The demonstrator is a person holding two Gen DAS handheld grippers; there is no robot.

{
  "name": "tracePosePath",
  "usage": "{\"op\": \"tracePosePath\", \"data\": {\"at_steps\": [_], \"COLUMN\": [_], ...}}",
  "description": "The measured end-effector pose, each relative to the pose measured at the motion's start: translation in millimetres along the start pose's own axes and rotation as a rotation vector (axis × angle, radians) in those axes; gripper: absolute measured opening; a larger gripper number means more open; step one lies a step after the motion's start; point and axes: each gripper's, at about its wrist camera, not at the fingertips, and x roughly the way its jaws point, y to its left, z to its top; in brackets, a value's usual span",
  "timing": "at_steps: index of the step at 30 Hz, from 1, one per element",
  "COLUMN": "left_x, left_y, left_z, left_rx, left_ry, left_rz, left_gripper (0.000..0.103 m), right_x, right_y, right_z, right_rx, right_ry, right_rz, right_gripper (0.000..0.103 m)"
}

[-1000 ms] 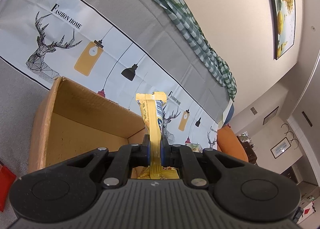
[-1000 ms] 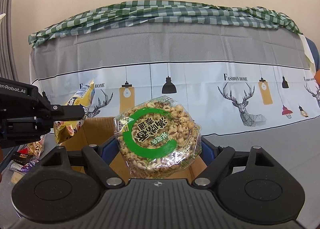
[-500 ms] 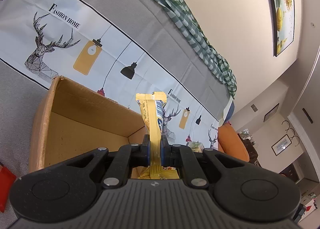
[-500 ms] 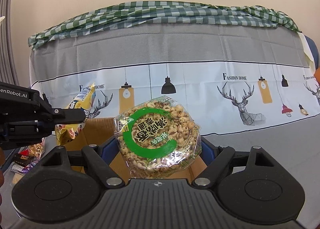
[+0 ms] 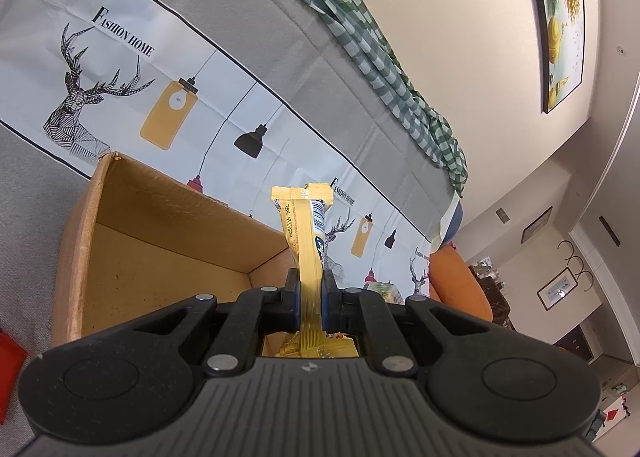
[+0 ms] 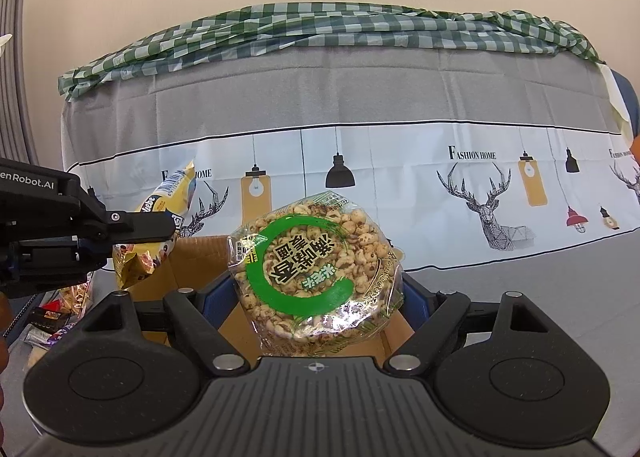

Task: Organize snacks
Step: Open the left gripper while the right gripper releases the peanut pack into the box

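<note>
My left gripper is shut on a thin yellow snack packet that stands upright between its pads, above the near right corner of an open cardboard box. The box interior that shows is bare. In the right wrist view the same left gripper comes in from the left with the yellow packet over the box. My right gripper stands wide and is shut on a round clear pack of puffed cereal with a green ring label, held over the box.
The box sits on a grey sofa seat, whose back carries a white deer-and-lamp print cloth and a green checked cloth. Several loose snack packets lie at the left, a red packet beside the box, an orange cushion to the right.
</note>
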Motion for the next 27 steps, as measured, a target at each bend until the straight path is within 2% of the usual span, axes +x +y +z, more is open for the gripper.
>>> {"op": "tracePosePath", "data": {"at_steps": [3,7,19,24,27], "left_x": [0,2,2,-4,-11], "left_y": [1,2,1,0,-4], "left_z": [0,0,1,3,1], "left_rx": [-0.008,-0.023,-0.013,0.03,0.097], "left_ry": [0.008,0.023,0.027,0.009,-0.003], "left_rz": [-0.015,-0.024,-0.02,0.002,0.033], "left_gripper": [0.01,0.022,0.022,0.022,0.021], "right_x": [1,3,2,2,2], "right_y": [0,0,2,2,5], "right_z": [0,1,0,0,1], "right_rx": [-0.001,-0.003,-0.017,-0.012,-0.002], "right_ry": [0.005,0.008,0.006,0.001,-0.007], "right_rz": [0.001,-0.012,-0.006,-0.006,-0.001], "right_gripper": [0.085,0.087,0.088,0.088,0.088]}}
